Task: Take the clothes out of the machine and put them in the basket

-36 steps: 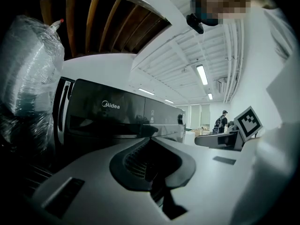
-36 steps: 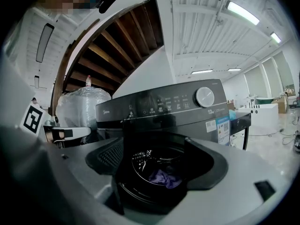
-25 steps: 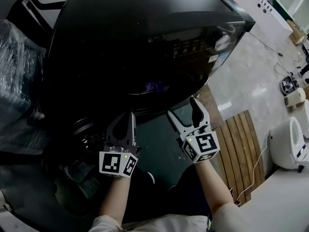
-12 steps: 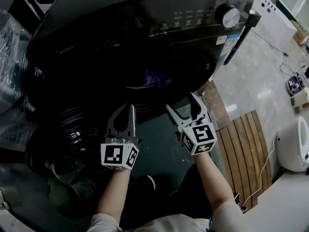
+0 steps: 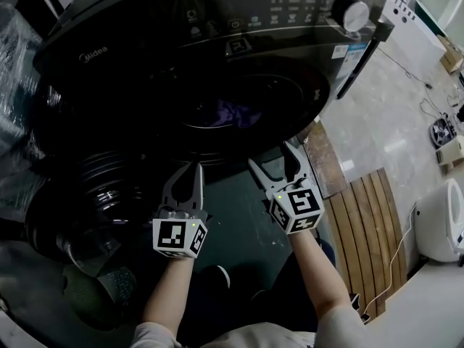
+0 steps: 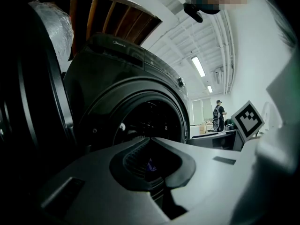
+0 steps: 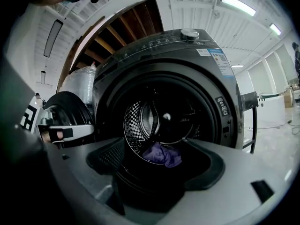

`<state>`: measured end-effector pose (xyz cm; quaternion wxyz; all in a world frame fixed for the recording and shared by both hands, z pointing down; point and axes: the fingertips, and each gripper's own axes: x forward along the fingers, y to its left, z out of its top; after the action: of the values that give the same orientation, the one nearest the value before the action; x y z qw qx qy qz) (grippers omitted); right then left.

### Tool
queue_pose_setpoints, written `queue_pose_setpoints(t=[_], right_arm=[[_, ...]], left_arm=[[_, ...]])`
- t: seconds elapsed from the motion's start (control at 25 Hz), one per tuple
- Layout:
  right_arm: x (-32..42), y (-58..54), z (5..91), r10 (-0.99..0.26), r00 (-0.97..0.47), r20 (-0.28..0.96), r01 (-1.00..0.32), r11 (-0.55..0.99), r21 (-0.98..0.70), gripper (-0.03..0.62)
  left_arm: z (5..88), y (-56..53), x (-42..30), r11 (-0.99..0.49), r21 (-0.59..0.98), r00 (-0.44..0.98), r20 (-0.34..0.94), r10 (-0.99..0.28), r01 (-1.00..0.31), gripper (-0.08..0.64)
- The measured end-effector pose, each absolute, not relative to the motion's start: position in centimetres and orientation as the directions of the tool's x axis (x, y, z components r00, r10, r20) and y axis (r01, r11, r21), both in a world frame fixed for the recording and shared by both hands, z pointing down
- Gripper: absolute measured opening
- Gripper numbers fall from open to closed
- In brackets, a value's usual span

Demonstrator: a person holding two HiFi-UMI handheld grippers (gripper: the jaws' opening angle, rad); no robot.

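My grippers sit side by side before the machine's (image 5: pixel 217 56) open mouth, with the door (image 5: pixel 80 194) swung out to the left. Left gripper (image 5: pixel 194 171) — tips together, nothing between them. Right gripper (image 5: pixel 273 164) — jaws wide apart, empty. The clothes (image 7: pixel 161 154) are a purple bundle low in the drum (image 7: pixel 136 121), and neither gripper touches them.

A large workshop or test hall is shown, not a home. A washing machine (image 5: pixel 217 64) is set on a polished stone floor (image 5: pixel 377 122) under a white ceiling (image 7: pixel 197 8) with strip lights (image 7: pixel 238 4), beside a plastic-wrapped bundle (image 7: pixel 77 86) and a trailing cable (image 5: pixel 397 241).
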<state>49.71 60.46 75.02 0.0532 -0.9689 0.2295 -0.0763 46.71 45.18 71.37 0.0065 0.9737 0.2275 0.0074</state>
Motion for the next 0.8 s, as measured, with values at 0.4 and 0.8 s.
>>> queue_pose_setpoints(t=[0.4,0.8], right_arm=[[49.6,59.6,76.6,-0.46,0.878,0.13,-0.44,-0.884,-0.157,0.38],[50.8,58.5,78.0,-0.474,0.867,0.155,-0.449,-0.877,-0.17,0.382]], left_arm=[[71.0,46.6,46.2,-0.881,-0.001,0.881,-0.007,0.474,0.474,0.02],[70.9,46.7,46.2,-0.882,-0.021,0.882,-0.014,0.472,0.472,0.02]])
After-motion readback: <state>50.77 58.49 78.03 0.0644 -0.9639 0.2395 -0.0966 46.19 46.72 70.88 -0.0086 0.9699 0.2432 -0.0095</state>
